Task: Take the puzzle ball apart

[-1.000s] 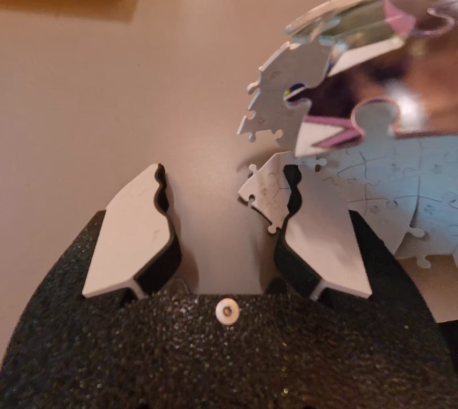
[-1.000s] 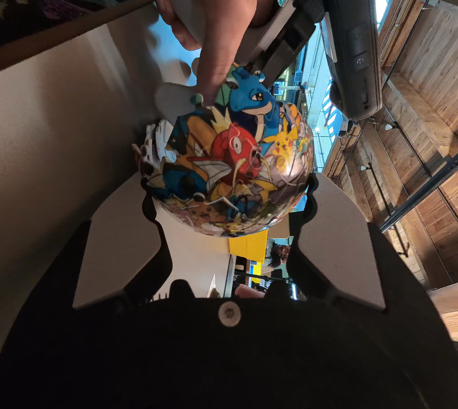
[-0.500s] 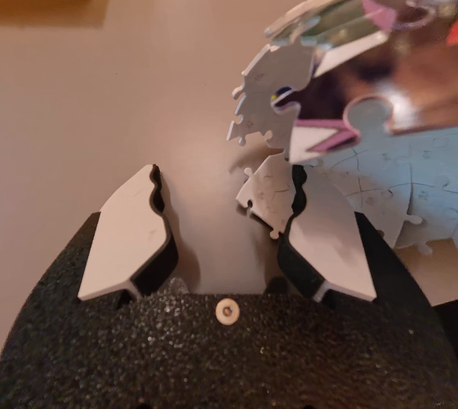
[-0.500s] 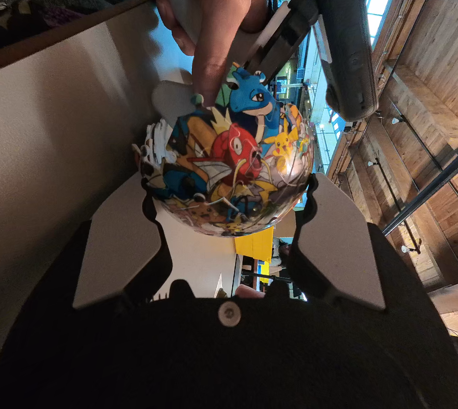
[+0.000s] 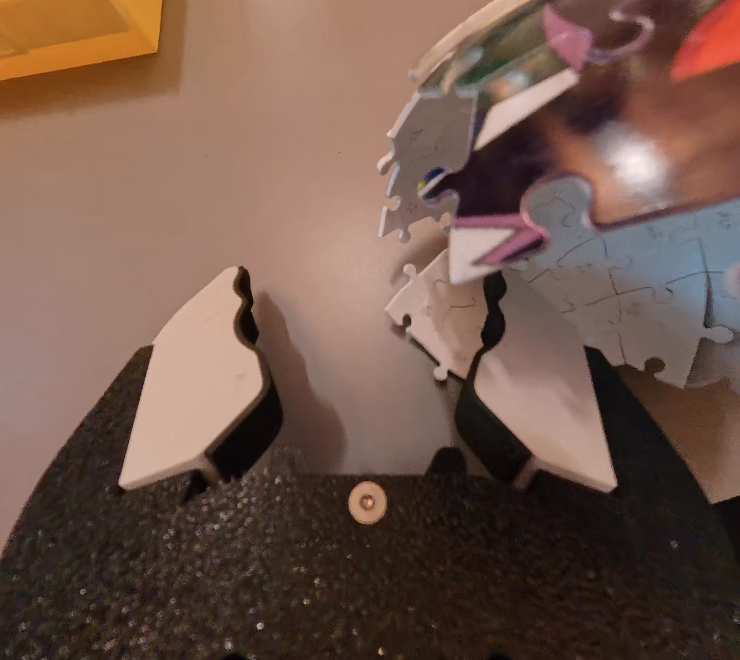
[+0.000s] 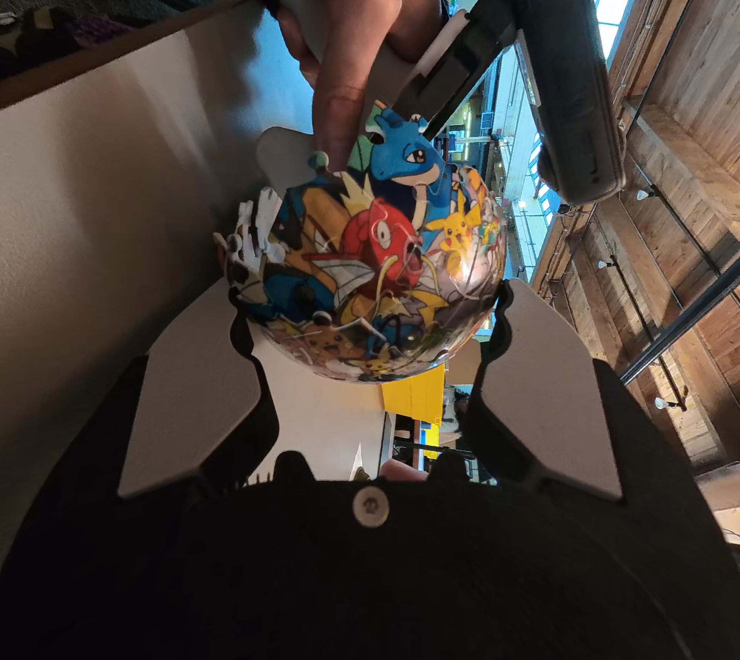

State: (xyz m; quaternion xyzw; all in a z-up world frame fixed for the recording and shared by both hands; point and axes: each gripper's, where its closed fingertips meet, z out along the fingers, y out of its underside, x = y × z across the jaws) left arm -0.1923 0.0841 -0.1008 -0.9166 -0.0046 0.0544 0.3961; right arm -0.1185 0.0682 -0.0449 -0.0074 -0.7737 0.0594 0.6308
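The puzzle ball [image 6: 368, 272] is a glossy sphere printed with cartoon creatures, with one side broken open. My right gripper [image 6: 370, 304] is shut on it, one finger on each side, and holds it above the table. In the left wrist view the ball [image 5: 600, 144] fills the upper right, showing the white insides of its pieces. A loose flap of joined white pieces [image 5: 432, 316] hangs at the broken edge. My left gripper [image 5: 366, 292] is open, its right finger against that flap and its left finger clear. A hand [image 6: 360, 20] holding the left gripper touches the ball's top.
A beige table [image 5: 280, 120] lies under the grippers. A yellow box [image 5: 60, 0] stands at its far left. In the right wrist view a yellow bin [image 6: 412, 396] and a wooden wall [image 6: 680, 160] show behind the ball.
The left gripper has shifted a little, so the yellow box sits lower and larger in its view. Its right finger stays at the flap. The right gripper keeps the ball still.
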